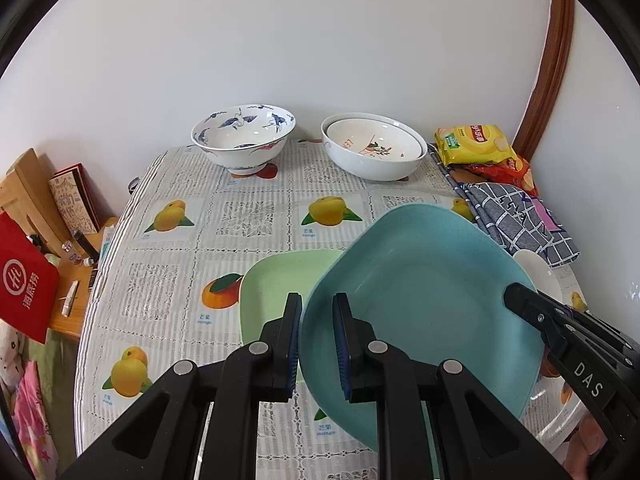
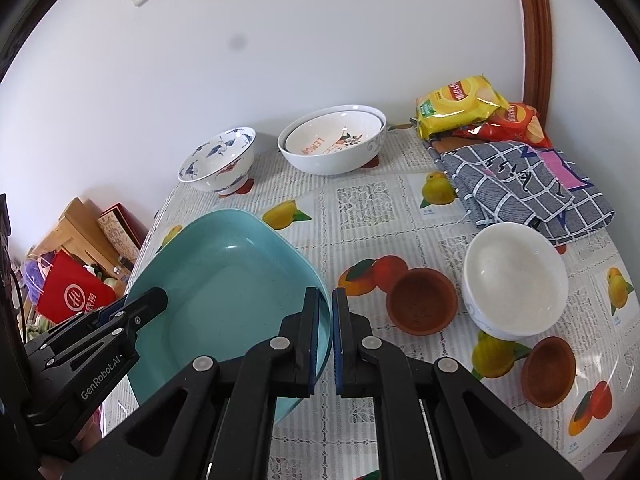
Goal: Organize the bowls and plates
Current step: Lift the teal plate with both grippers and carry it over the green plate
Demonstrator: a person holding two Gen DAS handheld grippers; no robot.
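Left wrist view puts the blue plate (image 1: 420,300) at lower centre-right of the frame, tilted and lifted off the tablecloth (image 1: 240,216), with its left rim pinched between the jaws of your left gripper (image 1: 317,312). Your right gripper (image 1: 520,300) comes in from the lower right edge and bites the opposite rim. In the right wrist view the same plate (image 2: 224,280) fills the lower left, its right rim clamped between the nearly closed jaws of the right gripper (image 2: 326,308), while the left gripper (image 2: 140,304) holds the far edge at lower left. So both grippers are closed on this one plate, one at each side.

You seem to be mid-carry in the plate-stacking step. The green plate (image 1: 280,288) lies flat on the cloth just left of and partly under the blue one, and it looks like the likely stack base.

Elsewhere, the blue-patterned bowl (image 1: 244,136) sits at upper centre-left, the nested white bowls (image 1: 372,148) at upper centre-right. The plain white bowl (image 2: 516,280) stands at right in the right wrist view, with two small brown dishes (image 2: 422,300) beside and below it; those are still unsorted.

The next move calls for levelling the blue plate, bringing it squarely over the green one, and lowering both sides together so the rims nest. Keep both grips even; releasing one side early would probably let the plate swing or slide. Open only once it rests.
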